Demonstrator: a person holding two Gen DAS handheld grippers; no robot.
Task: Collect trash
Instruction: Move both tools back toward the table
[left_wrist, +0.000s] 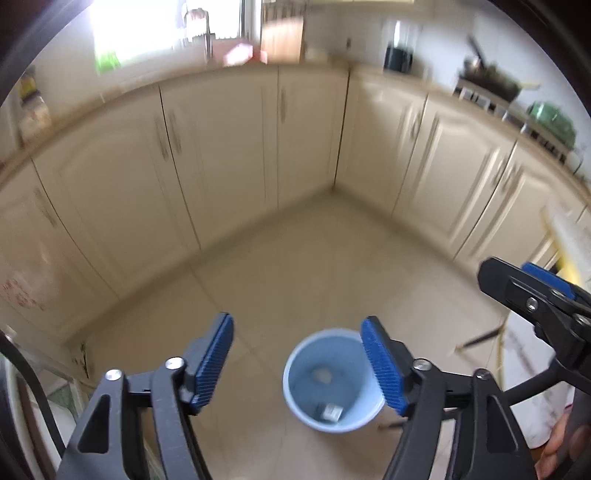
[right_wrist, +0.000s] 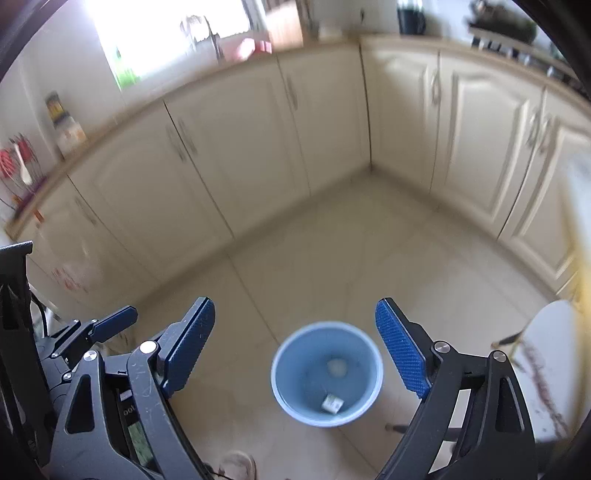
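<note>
A light blue trash bin (left_wrist: 332, 380) (right_wrist: 327, 373) stands on the tiled kitchen floor, seen from above in both views. Inside it lie a pale crumpled piece (right_wrist: 337, 367) and a small white packet (right_wrist: 332, 403). My left gripper (left_wrist: 297, 356) hangs open above the bin, its blue pads wide apart and nothing between them. My right gripper (right_wrist: 295, 345) is also open and empty, high over the bin. The right gripper's fingers (left_wrist: 532, 291) show at the right edge of the left wrist view. The left gripper's fingers (right_wrist: 110, 325) show at the left of the right wrist view.
Cream cabinet doors (left_wrist: 221, 155) line the back and right walls under a worktop (left_wrist: 406, 75) with a kettle, pans and jars. A white marbled table edge (right_wrist: 554, 369) stands to the right of the bin. A foot in a slipper (right_wrist: 236, 467) is at the bottom.
</note>
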